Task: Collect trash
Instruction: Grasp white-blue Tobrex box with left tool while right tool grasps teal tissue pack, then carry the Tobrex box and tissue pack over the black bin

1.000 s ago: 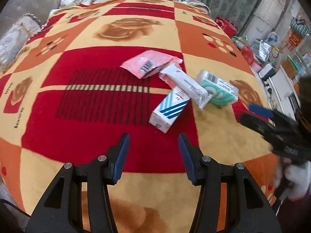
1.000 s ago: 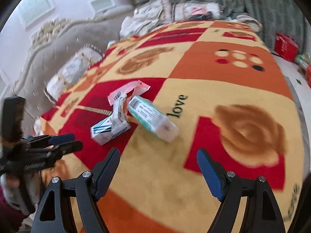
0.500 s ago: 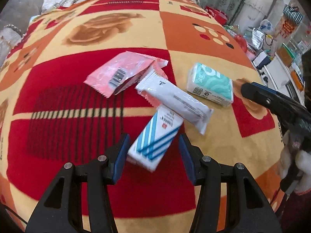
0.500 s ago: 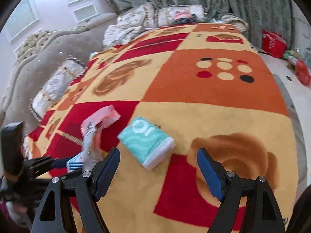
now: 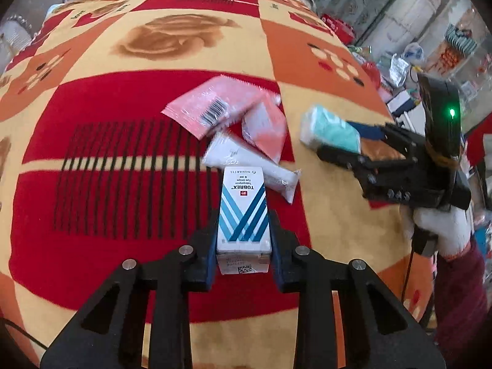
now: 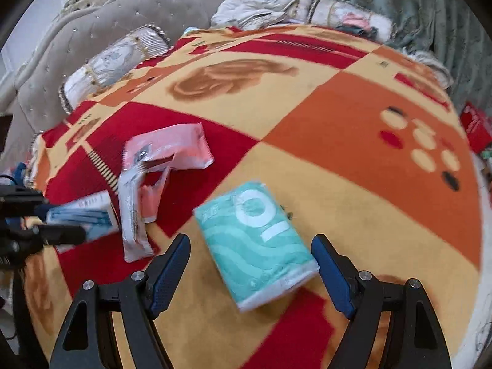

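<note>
Left gripper [image 5: 243,243] has just been closing, fingers pinching the box [image 5: 243,215]; lift next. Right gripper [image 6: 250,272], fingers spread, straddles the tissue pack [image 6: 256,241], closing.

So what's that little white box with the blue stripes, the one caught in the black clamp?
The eye-drops carton is a small, slim cardboard box, white with blue and teal diagonal chevrons; its print reads TOBREX, Eye Drops, Novartis. Its near end flap carries a square code. It lies lengthwise between the blue pads of the left gripper, whose jaws have just been closing and now press on both long sides. Its far end touches or overlaps the white wrapper, over the red patch of the blanket.
</note>
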